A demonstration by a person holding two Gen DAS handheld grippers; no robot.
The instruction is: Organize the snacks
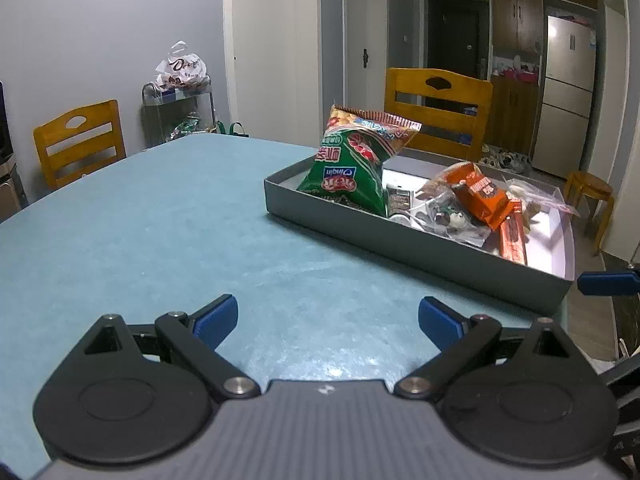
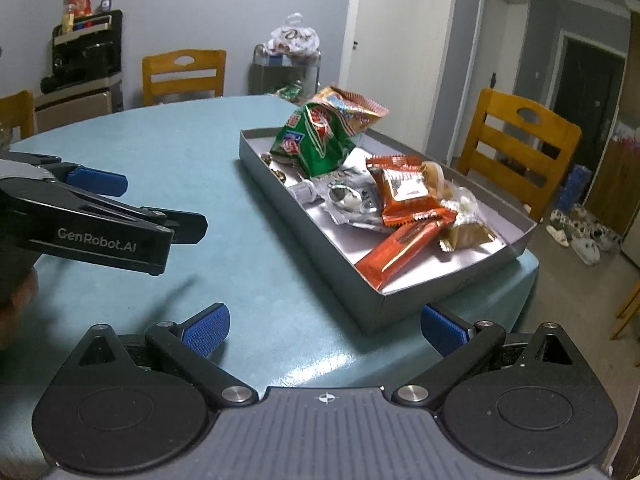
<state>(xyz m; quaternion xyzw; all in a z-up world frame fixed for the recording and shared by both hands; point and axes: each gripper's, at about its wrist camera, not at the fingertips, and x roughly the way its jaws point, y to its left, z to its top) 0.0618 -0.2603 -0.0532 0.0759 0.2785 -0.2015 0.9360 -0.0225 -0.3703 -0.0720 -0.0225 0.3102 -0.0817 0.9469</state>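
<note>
Both grippers, left [image 1: 326, 322] and right [image 2: 325, 328], are hovering spread wide and empty near the shallow grey cardboard snack tray [image 2: 304, 216].

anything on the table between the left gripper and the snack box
No. In the left wrist view, only bare blue tabletop lies between the open left gripper and the grey snack box. The right wrist view shows the same empty stretch.

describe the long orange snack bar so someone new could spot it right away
On the blue table sits a shallow grey tray of snacks. At its near end lies the long orange bar, flat on the tray floor. Its neighbours are a squarer orange pack and a green bag.
</note>
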